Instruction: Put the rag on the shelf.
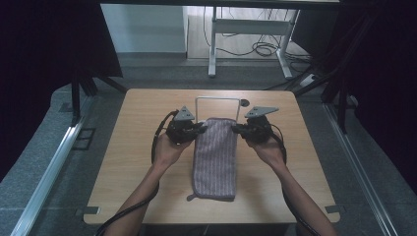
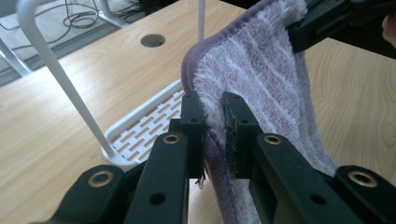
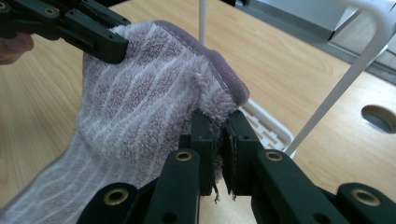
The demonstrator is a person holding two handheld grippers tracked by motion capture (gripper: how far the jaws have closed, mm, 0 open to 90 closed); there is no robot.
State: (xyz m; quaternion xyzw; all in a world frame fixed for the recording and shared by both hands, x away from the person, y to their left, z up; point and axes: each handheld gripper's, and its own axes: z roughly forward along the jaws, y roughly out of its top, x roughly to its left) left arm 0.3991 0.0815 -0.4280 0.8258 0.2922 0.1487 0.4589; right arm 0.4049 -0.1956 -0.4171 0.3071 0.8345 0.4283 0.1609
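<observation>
A purple towel [image 1: 215, 157] with white stripes hangs by its far end between my two grippers, and its near end lies on the wooden table [image 1: 128, 162]. My left gripper [image 1: 200, 129] is shut on the towel's far left corner [image 2: 212, 112]. On the far right corner [image 3: 217, 109] my right gripper [image 1: 236, 129] is shut too. Just behind the towel a white wire rack [image 1: 216, 101] stands on its slotted base [image 2: 149, 126]. In the left gripper view the right gripper [image 2: 303, 35] pinches the opposite corner. The left gripper [image 3: 107, 46] shows likewise in the right gripper view.
A round cable hole [image 1: 244, 103] sits in the table near its far edge, right of the rack. Beyond the table stand a white desk frame [image 1: 248, 29] and loose cables [image 1: 263, 48] on the floor. Dark curtains hang on both sides.
</observation>
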